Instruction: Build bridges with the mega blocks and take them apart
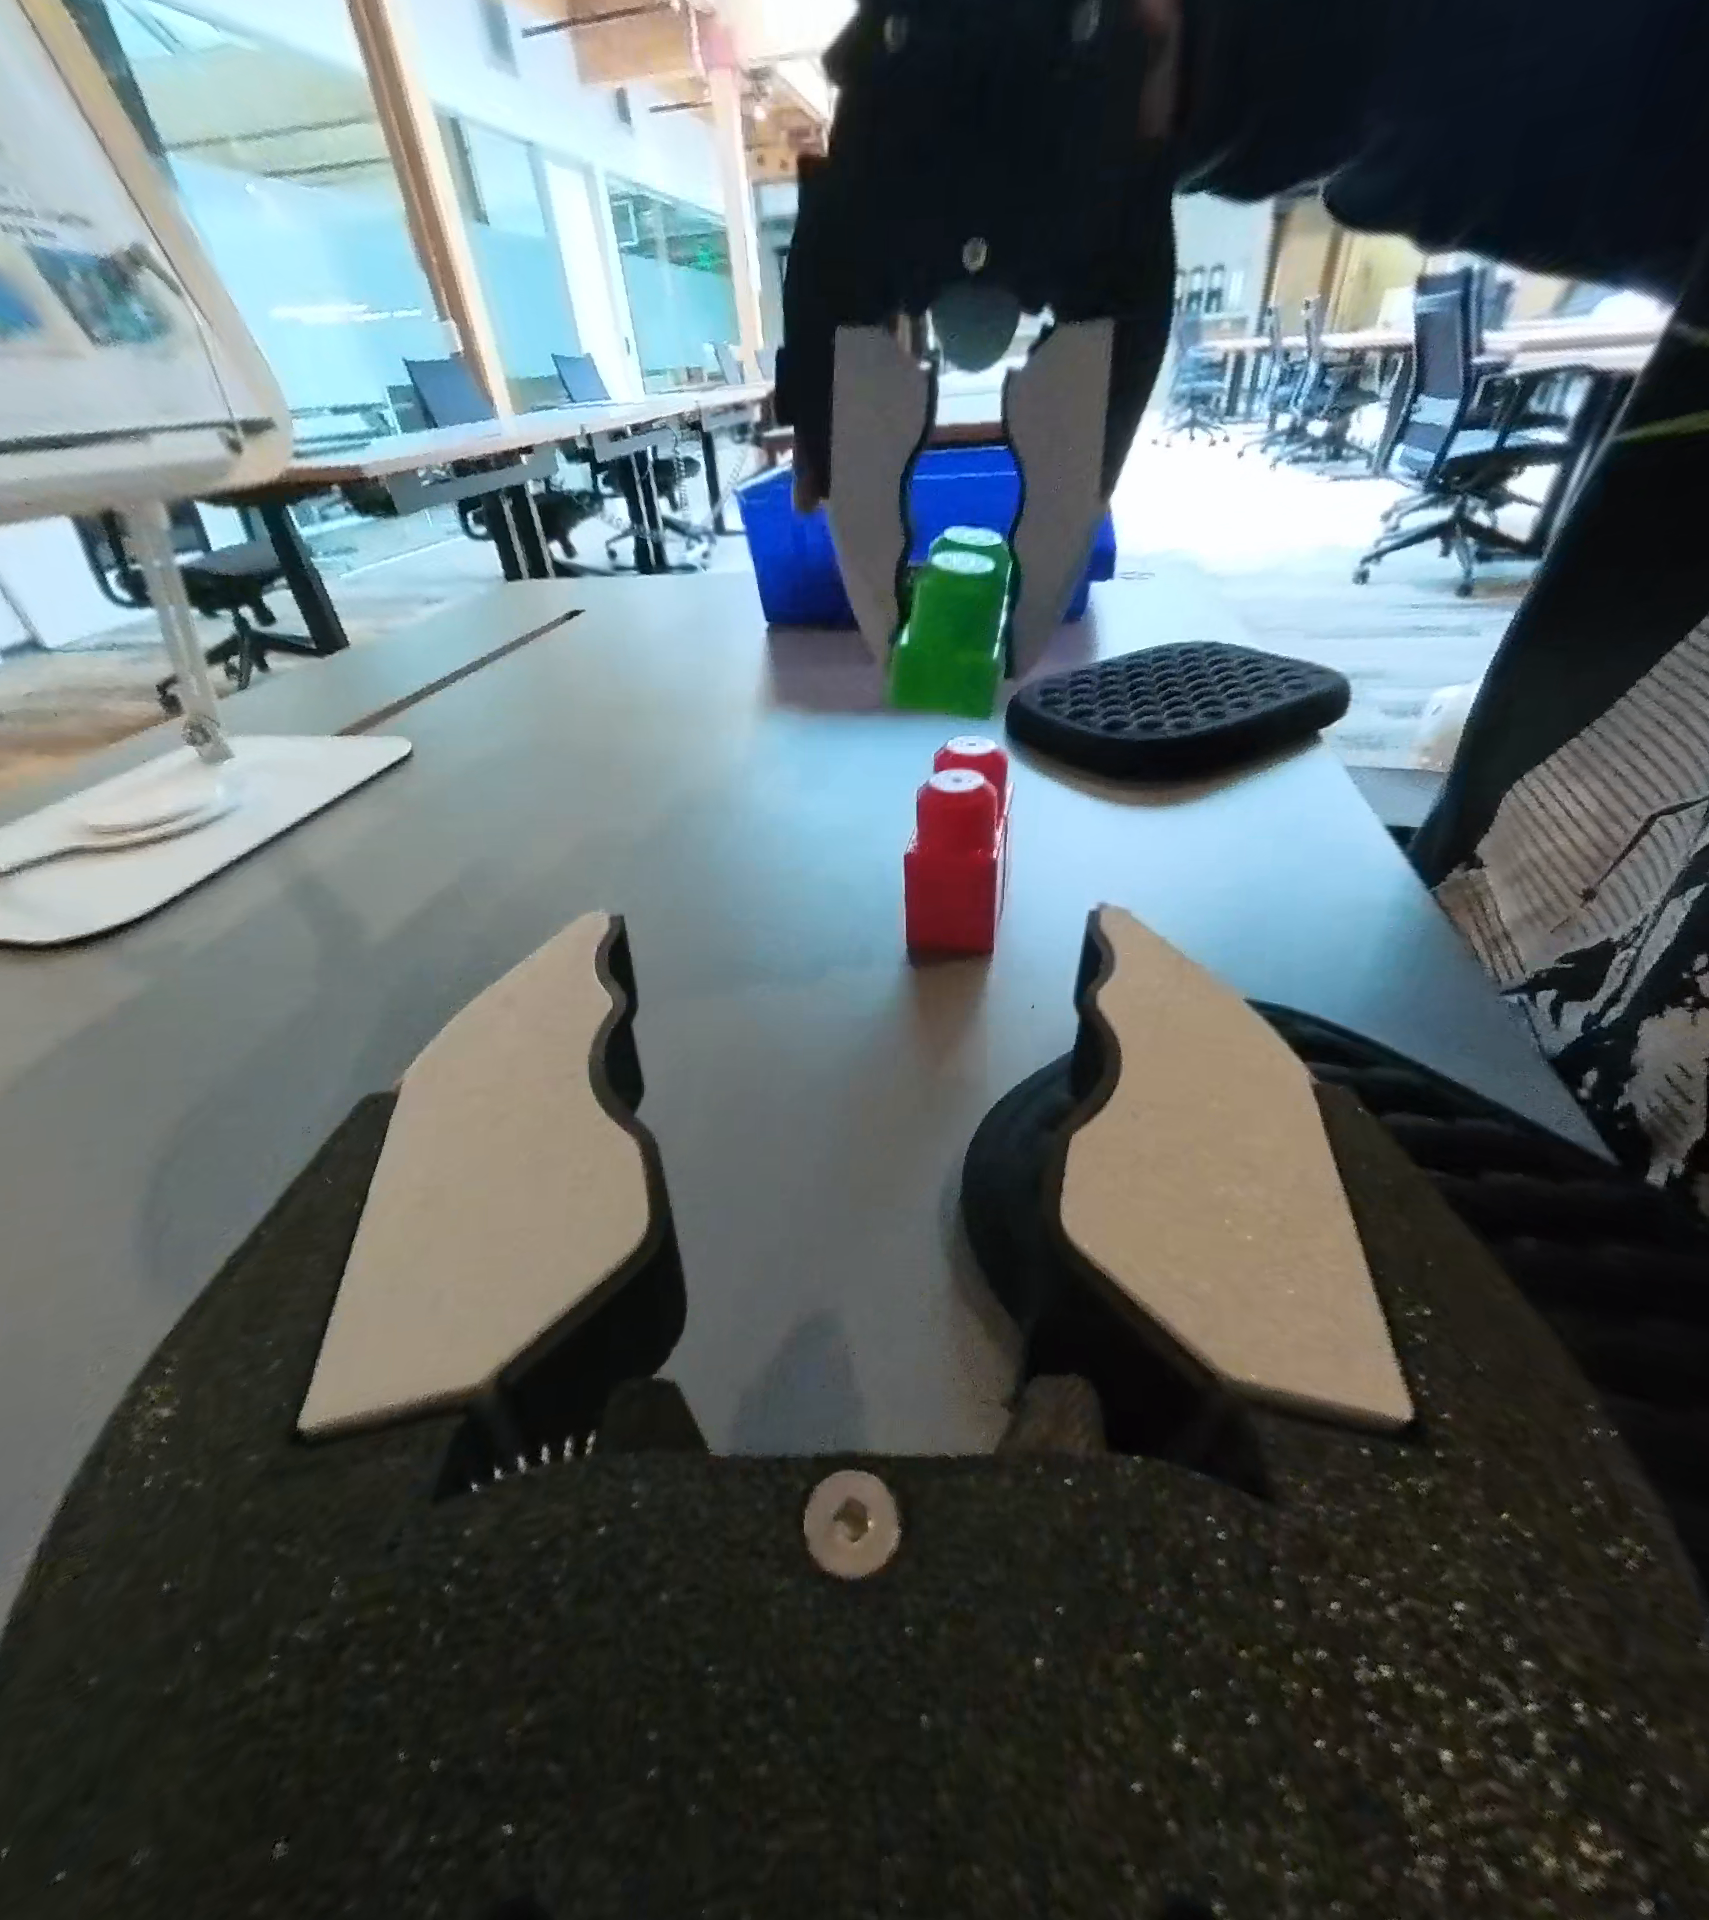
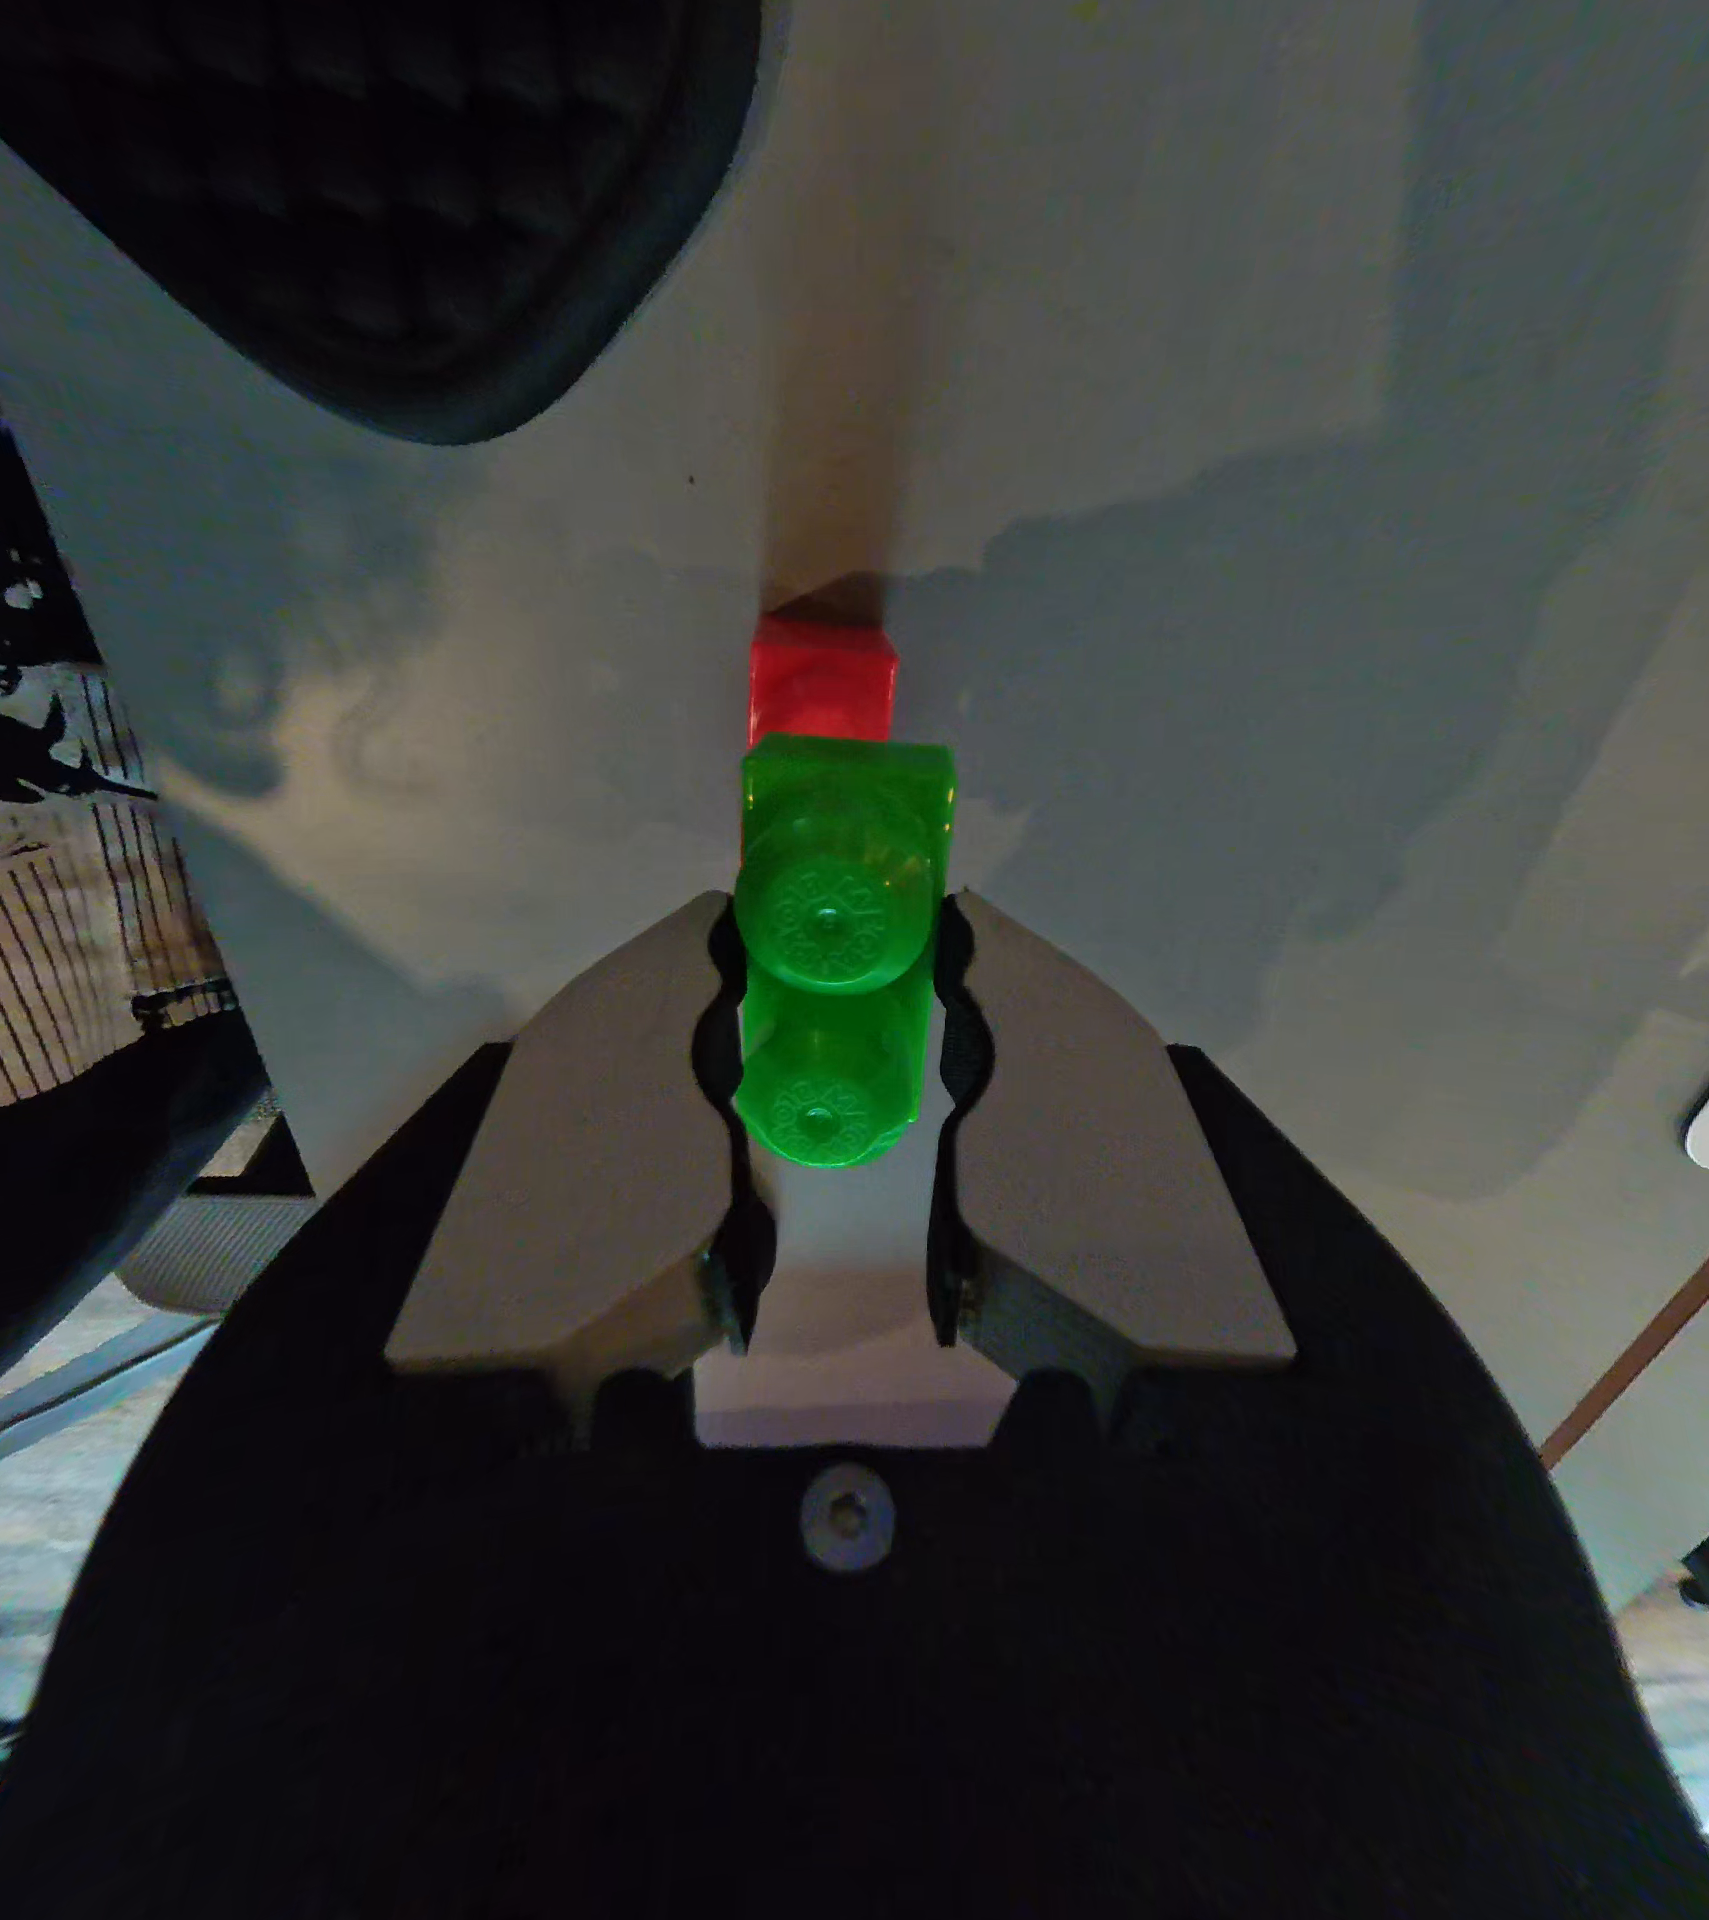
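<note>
The left wrist view looks low and level along the grey worktop (image 1: 621, 831) toward its far edge. The right wrist view looks steeply down from close above. Both share the green two-stud plastic block (image 1: 949, 634) (image 2: 834, 935), the red two-stud plastic block (image 1: 959, 862) (image 2: 819, 675) and the black honeycomb-textured pad (image 1: 1182, 707) (image 2: 362, 208).

The left wrist view is bright: daylight from the glass walls at upper left and right blows out the background, which is soft, and straight lines bow at the edges. The right wrist view is dim, with broad shadows over the table (image 2: 1245, 312) and an oversaturated, glowing green block (image 2: 834, 935).
</note>
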